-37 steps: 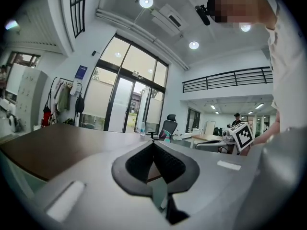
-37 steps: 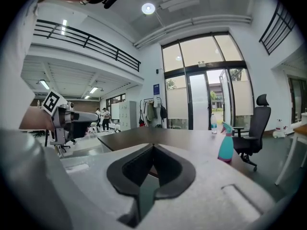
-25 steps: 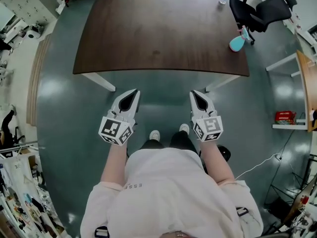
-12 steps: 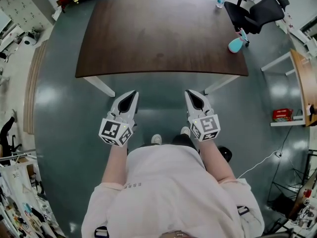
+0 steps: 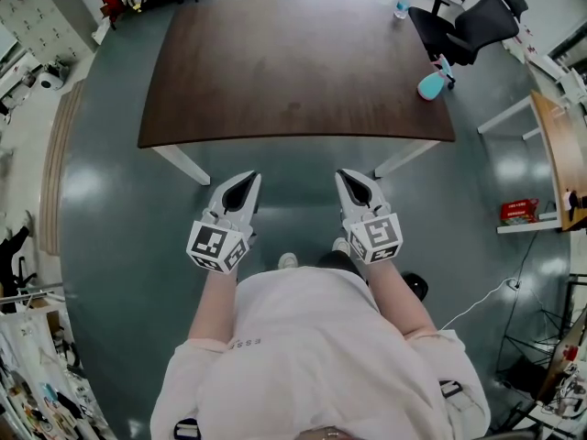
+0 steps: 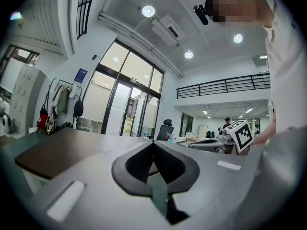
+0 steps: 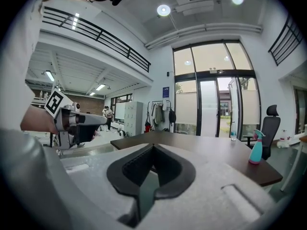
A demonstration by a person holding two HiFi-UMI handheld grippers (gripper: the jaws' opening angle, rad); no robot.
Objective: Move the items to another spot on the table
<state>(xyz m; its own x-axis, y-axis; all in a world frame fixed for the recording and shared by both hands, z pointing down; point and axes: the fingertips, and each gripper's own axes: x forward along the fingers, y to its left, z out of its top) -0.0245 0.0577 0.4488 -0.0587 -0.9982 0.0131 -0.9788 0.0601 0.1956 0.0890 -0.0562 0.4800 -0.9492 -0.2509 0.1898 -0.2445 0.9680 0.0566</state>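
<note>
While left gripper (image 5: 251,178), right gripper (image 5: 340,176) jaws sit closed, empty, right gripper view, not left, shows spray bottle (image 7: 255,147).

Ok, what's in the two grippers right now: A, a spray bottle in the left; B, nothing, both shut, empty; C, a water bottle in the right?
B: the left gripper and right gripper each show jaws together with nothing between them.

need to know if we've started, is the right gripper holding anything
No, the right gripper has its jaws together with nothing between them.
</note>
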